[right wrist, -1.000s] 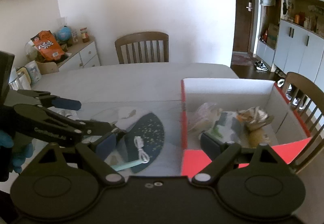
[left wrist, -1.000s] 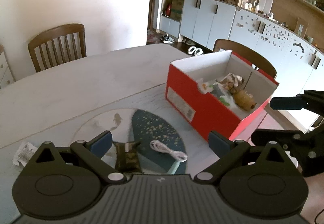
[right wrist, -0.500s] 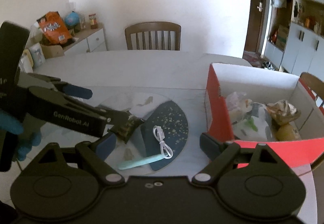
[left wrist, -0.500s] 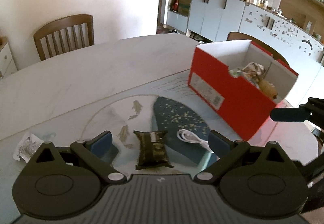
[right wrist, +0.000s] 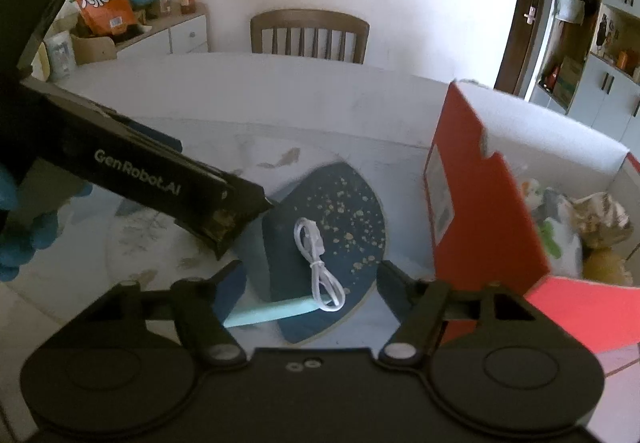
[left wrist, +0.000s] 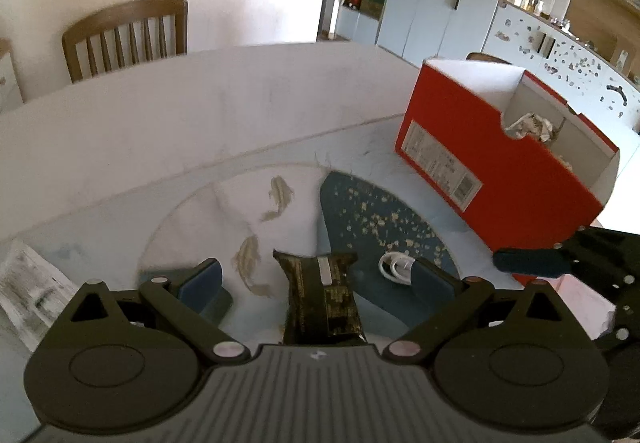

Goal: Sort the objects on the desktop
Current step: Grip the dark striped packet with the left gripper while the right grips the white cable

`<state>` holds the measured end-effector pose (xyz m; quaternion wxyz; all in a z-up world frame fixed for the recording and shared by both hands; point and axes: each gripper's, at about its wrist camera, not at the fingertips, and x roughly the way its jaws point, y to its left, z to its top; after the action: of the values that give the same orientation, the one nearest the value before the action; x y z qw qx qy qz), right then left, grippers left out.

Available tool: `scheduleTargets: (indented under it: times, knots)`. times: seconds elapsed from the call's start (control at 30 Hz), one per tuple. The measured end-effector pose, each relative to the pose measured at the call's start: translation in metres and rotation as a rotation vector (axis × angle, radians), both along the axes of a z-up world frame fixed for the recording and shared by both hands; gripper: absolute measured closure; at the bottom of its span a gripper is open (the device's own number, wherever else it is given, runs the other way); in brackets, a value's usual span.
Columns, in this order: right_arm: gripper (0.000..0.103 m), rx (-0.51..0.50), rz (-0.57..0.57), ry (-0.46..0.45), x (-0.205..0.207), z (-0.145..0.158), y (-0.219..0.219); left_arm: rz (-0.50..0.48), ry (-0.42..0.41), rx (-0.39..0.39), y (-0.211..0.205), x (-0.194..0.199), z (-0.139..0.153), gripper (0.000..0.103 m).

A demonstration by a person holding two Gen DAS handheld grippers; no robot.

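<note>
We see the left tool (left wrist: 318, 275) low over the pale round surface (left wrist: 160, 131), jaws spread wide, nothing gripped. A dark olive foil packet with a pale label strip (left wrist: 324, 299) lies flat between the blue pads (left wrist: 200, 277), touching neither. In the right wrist view that tool's black body, lettered on the side, covers most of the packet; only a dark mottled corner (right wrist: 222, 225) shows.

The right tool (right wrist: 308, 279) points down at a thin white coiled cable (right wrist: 318, 263). Its jaws are closing, about half open, and the cable's lower loop sits between them, not pinched as far as we can tell, though the frame is blurry here. The cable lies on a dark teal fan-shaped mat with gold speckles (right wrist: 352, 219), and its loop crosses a light turquoise flat stick (right wrist: 272, 313) at the mat's near edge.

A red cardboard box with a white inside (left wrist: 500, 171) stands open on the surface, to the right of the mat. It holds crumpled wrappers (right wrist: 600, 211) and a yellowish-brown lump (right wrist: 604, 263); the rest inside is too blurred to name. A crumpled printed paper slip (left wrist: 28, 291) lies at the left edge of the left wrist view. A blue-gloved hand (right wrist: 16, 243) holds the left tool. A brown wooden slatted chair (right wrist: 308, 37) stands behind the surface.
</note>
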<state>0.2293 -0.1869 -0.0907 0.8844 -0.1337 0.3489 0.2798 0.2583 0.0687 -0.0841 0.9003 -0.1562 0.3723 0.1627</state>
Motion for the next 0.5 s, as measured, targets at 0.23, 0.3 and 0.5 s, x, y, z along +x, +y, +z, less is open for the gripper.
scheduleTargets:
  times: [0.23, 0.3, 0.5]
  knots:
    - [0.045, 0.003, -0.023, 0.021, 0.013, -0.014, 0.003, 0.023, 0.011, -0.03, 0.004, 0.005, -0.017, 0.003]
    - [0.05, 0.01, -0.022, 0.026, 0.015, -0.016, 0.004, 0.027, 0.01, -0.036, 0.005, 0.006, -0.019, 0.005]
    - [0.059, 0.004, -0.019, 0.041, 0.024, -0.021, 0.006, 0.022, 0.015, -0.05, 0.006, 0.01, -0.024, 0.024]
